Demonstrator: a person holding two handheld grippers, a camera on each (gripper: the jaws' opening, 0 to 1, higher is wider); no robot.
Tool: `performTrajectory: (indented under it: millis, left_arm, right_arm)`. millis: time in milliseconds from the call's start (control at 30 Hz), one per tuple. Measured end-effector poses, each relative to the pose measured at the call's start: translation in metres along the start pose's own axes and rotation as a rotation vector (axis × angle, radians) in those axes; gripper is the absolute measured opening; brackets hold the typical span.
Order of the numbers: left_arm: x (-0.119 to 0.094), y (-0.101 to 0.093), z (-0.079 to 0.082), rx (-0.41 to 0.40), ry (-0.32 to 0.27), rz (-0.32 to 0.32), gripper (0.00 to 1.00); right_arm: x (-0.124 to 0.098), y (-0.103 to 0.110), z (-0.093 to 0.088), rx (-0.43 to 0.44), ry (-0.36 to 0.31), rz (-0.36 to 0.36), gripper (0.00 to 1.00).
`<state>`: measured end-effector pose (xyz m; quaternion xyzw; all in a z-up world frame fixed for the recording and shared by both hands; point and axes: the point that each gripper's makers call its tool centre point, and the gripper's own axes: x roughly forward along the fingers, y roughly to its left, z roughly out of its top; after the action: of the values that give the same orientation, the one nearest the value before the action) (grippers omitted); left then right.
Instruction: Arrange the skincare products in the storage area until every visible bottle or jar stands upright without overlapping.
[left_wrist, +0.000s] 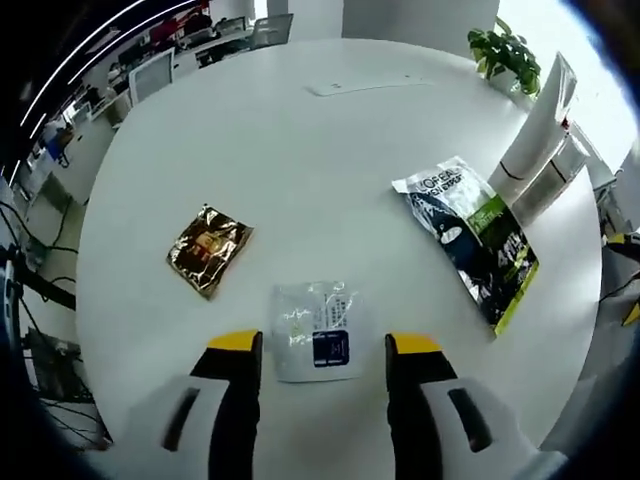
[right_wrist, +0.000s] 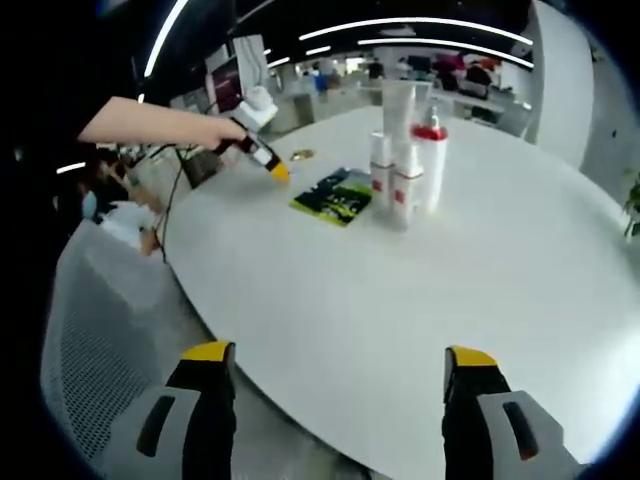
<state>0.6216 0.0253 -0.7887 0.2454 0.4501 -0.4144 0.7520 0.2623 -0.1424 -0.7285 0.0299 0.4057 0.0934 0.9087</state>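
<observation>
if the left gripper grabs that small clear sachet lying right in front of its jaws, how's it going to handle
The clear sachet lies flat on the white table and looks thin, so it is probably light and floppy, sagging when lifted by an edge. Its glossy film may be slippery. The left gripper, jaws apart, will likely struggle to get under it.

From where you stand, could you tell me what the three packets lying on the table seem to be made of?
Gold sachet: likely metallised foil, crinkled and glinting. Clear sachet: probably thin glossy plastic film, wrinkled, with a dark printed patch. Black and green pouch: looks like laminated plastic, shiny with printed lettering. White table: smooth, matte.
</observation>
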Motion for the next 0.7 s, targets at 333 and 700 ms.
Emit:
performTrajectory:
  millis: [333,700]
  left_arm:
    - [0.0021,0.0055,0.0029,-0.004,-0.009,0.009,0.38]
    - [-0.0013,0.0026,0.005,0.07,-0.011,0.005,0.37]
  right_arm:
    - [0.0,-0.0008,-0.0006,-0.004,0.003,-0.004,0.89]
    - [-0.0002,-0.0014,-0.0006,-0.005,0.003,-0.007,0.89]
